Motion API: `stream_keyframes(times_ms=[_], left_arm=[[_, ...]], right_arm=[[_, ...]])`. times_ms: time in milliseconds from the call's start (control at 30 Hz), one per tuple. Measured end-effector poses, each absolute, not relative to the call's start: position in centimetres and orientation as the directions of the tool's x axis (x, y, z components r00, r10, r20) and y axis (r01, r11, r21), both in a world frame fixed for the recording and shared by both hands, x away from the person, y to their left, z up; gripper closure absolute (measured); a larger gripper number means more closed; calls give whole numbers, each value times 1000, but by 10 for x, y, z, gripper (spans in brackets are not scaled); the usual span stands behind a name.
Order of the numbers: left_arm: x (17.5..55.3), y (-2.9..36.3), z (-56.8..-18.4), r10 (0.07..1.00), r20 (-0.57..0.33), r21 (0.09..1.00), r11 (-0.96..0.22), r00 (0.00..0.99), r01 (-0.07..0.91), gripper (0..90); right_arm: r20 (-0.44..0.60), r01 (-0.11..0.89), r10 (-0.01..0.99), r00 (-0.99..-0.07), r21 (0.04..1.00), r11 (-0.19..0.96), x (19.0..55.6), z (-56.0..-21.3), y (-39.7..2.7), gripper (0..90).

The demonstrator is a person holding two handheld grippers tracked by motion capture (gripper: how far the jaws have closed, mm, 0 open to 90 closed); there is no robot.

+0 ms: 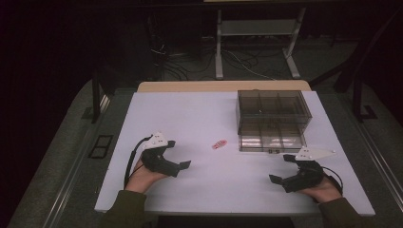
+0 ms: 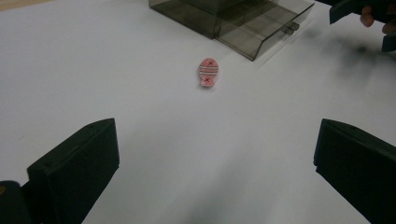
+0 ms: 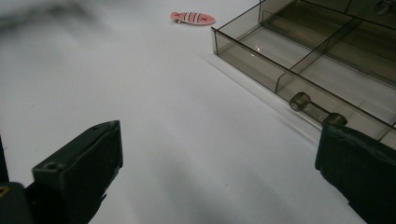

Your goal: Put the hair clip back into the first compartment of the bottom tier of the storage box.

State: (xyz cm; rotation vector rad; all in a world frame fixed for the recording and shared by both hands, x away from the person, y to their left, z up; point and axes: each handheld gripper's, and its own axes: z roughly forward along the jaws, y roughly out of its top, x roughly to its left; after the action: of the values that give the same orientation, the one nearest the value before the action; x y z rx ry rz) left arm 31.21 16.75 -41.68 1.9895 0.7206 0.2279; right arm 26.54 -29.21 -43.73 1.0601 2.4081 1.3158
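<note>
Item: pink fish-shaped piece [image 1: 219, 144], small and flat, with pale stripes across its body and two dark cross marks; lying flat on the white surface [image 1: 190, 118]; just left of the smoky clear organiser box [image 1: 273, 110], level with that box's pulled-out drawer [image 1: 271, 137], apart from it and touching nothing; in the left gripper view the piece [image 2: 208, 72] lies ahead of the jaws, nearer the box [image 2: 224, 14] than the jaws; in the right gripper view it [image 3: 192, 18] lies beyond the drawer's near corner.

Item: organiser box, dark see-through plastic, divided into compartments; standing on the right far part of the surface; its lower drawer drawn out toward the person, its compartments [image 3: 299, 60] showing bare bottoms, a small handle [image 3: 317, 111] at the drawer front.

Item: left hand-held gripper [image 1: 178, 163], black, grey plate on top, cable trailing; held by a hand well left of the box and on the person's side of the fish piece; jaws spread wide with nothing between them.

Item: right hand-held gripper [image 1: 280, 167], black, grey plate on top; held by a hand just before the drawer front; jaws spread wide, holding nothing; the drawer handle lies close beside one jaw.
</note>
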Motion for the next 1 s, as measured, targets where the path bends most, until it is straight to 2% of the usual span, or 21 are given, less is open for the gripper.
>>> stream_keyframes(times_ms=[1000], left_arm=[[326, 147, -416, 549, -137, 848, -365, 824, 385, 0]], right_arm=[[155, 493, 670, -726, 797, 349, 265, -438, -291, 3]])
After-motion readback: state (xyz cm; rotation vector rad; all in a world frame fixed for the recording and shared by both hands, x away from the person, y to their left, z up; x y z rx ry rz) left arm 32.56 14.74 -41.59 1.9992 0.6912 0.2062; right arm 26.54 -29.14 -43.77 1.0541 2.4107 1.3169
